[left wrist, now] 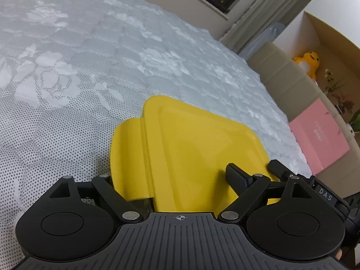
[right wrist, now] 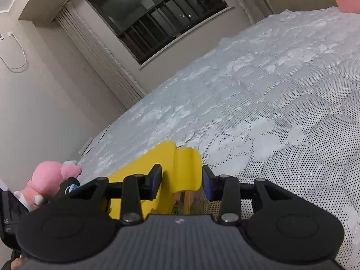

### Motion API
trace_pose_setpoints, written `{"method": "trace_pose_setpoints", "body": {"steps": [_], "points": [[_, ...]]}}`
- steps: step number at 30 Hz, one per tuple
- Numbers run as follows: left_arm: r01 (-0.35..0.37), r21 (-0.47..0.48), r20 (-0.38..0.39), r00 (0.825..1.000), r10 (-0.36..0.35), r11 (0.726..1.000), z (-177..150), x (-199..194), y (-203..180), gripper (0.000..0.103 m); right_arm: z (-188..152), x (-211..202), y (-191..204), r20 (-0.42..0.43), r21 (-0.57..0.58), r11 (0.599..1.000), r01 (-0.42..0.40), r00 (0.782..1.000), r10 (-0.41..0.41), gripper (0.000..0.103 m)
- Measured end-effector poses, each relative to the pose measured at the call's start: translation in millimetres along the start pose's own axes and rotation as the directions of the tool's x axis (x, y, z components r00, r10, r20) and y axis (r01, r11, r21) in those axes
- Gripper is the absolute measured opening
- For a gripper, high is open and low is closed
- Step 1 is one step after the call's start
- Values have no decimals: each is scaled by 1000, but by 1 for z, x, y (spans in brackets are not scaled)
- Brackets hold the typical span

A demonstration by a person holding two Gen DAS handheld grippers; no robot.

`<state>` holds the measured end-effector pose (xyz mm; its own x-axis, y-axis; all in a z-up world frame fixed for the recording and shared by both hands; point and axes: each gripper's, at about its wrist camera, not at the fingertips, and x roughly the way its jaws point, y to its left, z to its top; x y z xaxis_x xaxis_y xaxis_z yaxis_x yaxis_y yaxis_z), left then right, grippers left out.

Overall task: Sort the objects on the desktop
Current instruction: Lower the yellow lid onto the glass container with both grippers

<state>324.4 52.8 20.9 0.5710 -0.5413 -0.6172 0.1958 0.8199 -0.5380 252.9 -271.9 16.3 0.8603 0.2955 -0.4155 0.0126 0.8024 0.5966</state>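
Our right tongs (right wrist: 181, 181) stand wide around the clip flap of the yellow box lid (right wrist: 144, 171), which lies on the bed (right wrist: 281, 103). Our left tongs (left wrist: 180, 180) straddle the lid; their state we cannot tell.

This is a bedroom in a home. A bed with a quilted, flower-patterned mattress (left wrist: 94, 51) stretches ahead of both grippers. Beyond its far edge a dark barred window (right wrist: 155, 15) sits in a plain wall beside a pale curtain (right wrist: 99, 54). To the left of the right gripper a pink plush toy (right wrist: 47, 184) rests at the bed's edge. To the right of the left gripper, a cardboard box (left wrist: 324, 36) holds a yellow plush toy (left wrist: 310, 61), near a pink box (left wrist: 319, 144).
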Motion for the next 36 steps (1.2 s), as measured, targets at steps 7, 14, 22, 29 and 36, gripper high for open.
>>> {"method": "trace_pose_setpoints", "body": {"steps": [7,14,22,29,36], "points": [[-32,37,3,999,32,999,-1,-2,-6,88,-8,3,-4,-14,-2,1000,13,1000,-13,42],[-57,78,45,998,54,995,1,-23,-14,91,-9,2,1,3,-62,998,34,999,-34,44],[32,-119,191,982,-9,992,15,-74,24,86,-16,-10,26,104,-230,962,150,986,-129,44],[140,-99,117,985,-128,985,0,-56,-5,80,-20,-37,62,103,-370,926,71,994,-35,44],[37,-42,47,998,-35,998,3,-39,-31,71,-38,-7,73,-36,-398,917,-7,999,-7,42]]}}
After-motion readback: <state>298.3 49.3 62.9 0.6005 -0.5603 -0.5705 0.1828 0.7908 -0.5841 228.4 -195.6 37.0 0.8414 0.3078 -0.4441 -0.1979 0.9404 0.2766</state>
